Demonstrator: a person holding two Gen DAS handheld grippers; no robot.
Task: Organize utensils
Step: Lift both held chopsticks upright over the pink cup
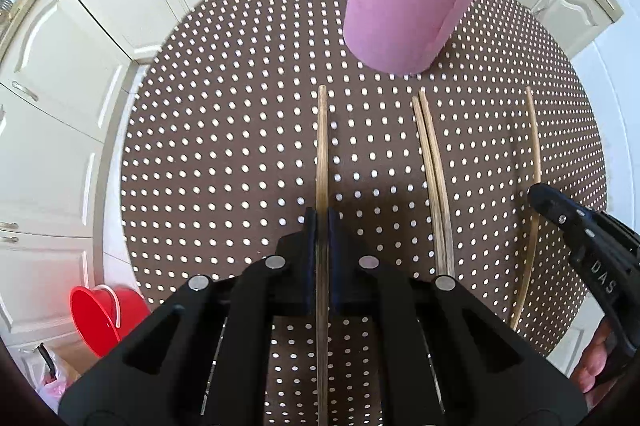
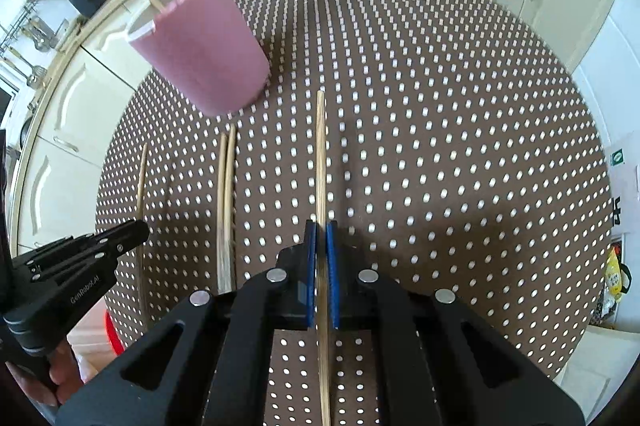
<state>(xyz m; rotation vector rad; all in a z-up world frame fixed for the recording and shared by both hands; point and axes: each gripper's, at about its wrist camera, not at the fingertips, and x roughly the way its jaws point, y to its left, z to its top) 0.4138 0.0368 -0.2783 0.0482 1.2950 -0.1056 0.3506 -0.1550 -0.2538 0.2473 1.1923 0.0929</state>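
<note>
Thin wooden chopsticks: one point(image 1: 322, 153) pinched in closed left gripper point(image 1: 322, 222), one point(image 2: 320, 153) in closed right gripper point(image 2: 321, 230). Pink cylindrical holder point(image 1: 404, 5), ahead, is easily tipped if its rim is struck.

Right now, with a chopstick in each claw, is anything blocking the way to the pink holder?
Nothing visible blocks it. The left claw and right claw each clamp a chopstick; open dotted tablecloth lies ahead to the pink holder. The loose pair lies between the two paths.
</note>
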